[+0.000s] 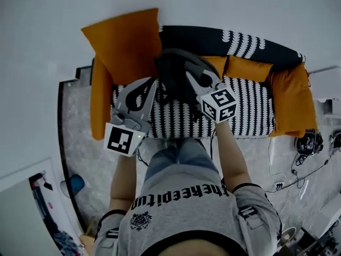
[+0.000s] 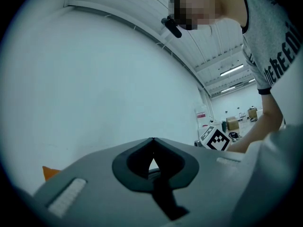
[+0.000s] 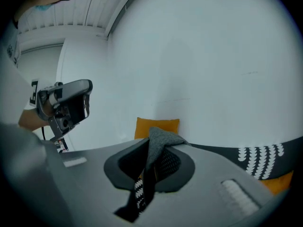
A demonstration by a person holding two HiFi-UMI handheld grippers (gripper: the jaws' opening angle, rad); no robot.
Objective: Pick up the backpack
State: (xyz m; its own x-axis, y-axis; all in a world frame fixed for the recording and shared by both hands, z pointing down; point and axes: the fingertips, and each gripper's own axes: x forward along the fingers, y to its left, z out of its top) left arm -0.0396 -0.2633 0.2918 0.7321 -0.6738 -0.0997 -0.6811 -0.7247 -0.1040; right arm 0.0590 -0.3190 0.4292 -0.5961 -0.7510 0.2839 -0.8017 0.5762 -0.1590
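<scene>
Looks like the lift itself, early on: both grippers at the backpack (image 1: pixel 176 71), which hangs dark and bunched between the two sets of fingers, above the seat of the black-and-white sofa (image 1: pixel 250 111). Hard to say from the head view whether fully clear of the seat. Next, by this reading: raise both hands evenly, keep the pinch firm, and draw the load away from the sofa toward the body, without letting it swing or the strap slip out. On the right gripper (image 3: pixel 152 143), fingers almost closed, pinching a grey strap (image 3: pixel 162 137) of the backpack, with the fabric folded over the tips and mesh padding just behind them. On the left gripper (image 2: pixel 152 141), fingers pressed together at the tips, leaving only a sliver of pale wall in the hollow behind. Nothing plainly caught there in the left gripper view. From above, tips laid against the backpack's edge on that side. Cannot tell whether thin webbing sits in that pinch. Beyond the right fingers, against the wall, an orange cushion (image 3: pixel 157 126).
</scene>
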